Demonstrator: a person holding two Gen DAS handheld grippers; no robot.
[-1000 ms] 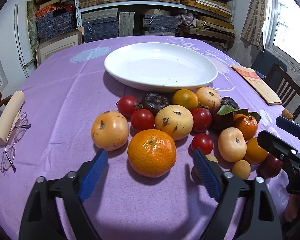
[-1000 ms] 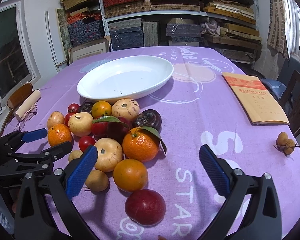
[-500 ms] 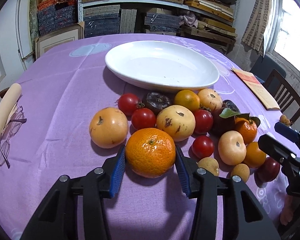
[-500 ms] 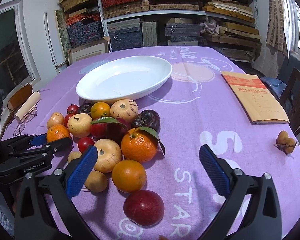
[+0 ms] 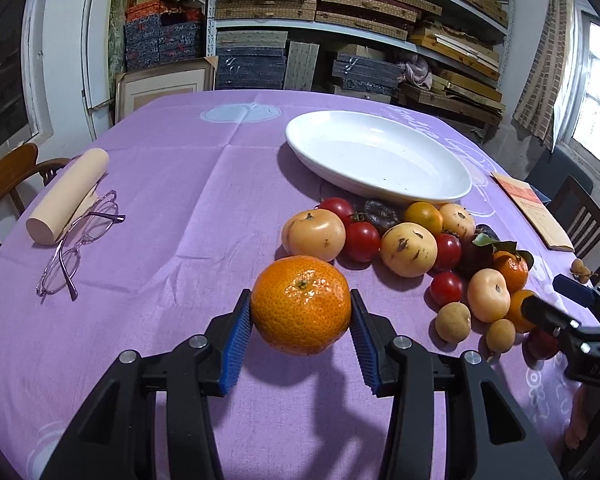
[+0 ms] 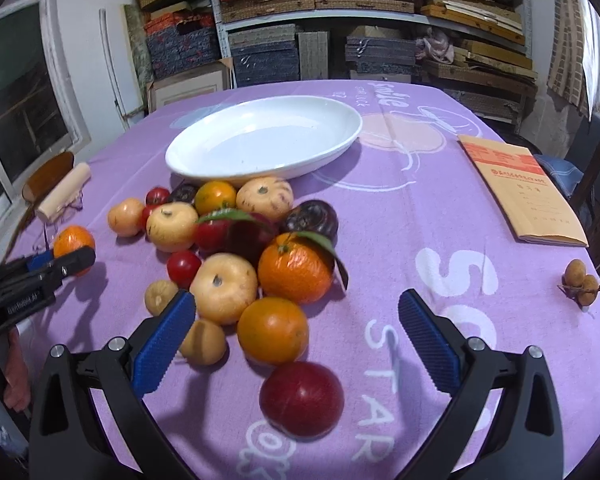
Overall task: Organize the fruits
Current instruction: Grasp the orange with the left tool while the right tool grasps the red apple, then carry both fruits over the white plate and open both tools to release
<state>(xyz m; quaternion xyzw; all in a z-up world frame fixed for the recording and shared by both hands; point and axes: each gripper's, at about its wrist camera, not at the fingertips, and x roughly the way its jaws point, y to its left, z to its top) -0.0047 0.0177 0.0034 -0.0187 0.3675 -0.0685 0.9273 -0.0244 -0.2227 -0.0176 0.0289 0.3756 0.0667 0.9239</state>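
My left gripper [image 5: 300,299] is shut on a large orange mandarin [image 5: 301,304], its blue pads pressing on both sides; the mandarin hangs just above the purple cloth, left of the fruit pile [image 5: 408,248]. The right wrist view shows this same left gripper [image 6: 66,258] with the mandarin [image 6: 73,240] at the far left. The empty white plate [image 5: 380,160] lies behind the pile. My right gripper [image 6: 297,304] stands open over the pile's near edge, with a dark red plum [image 6: 302,398] and an orange [image 6: 273,330] below it, touching nothing.
Spectacles [image 5: 76,240] and a pale wooden roll [image 5: 68,196] lie at the table's left. A brown booklet [image 6: 524,192] and a small cluster of longans [image 6: 580,276] lie at the right. Wooden chairs [image 5: 588,216] stand at both sides, loaded shelves behind.
The left gripper's jaws closed on the mandarin, then lifted it off the cloth and carried it left, away from the pile. The right gripper has stayed open in place.
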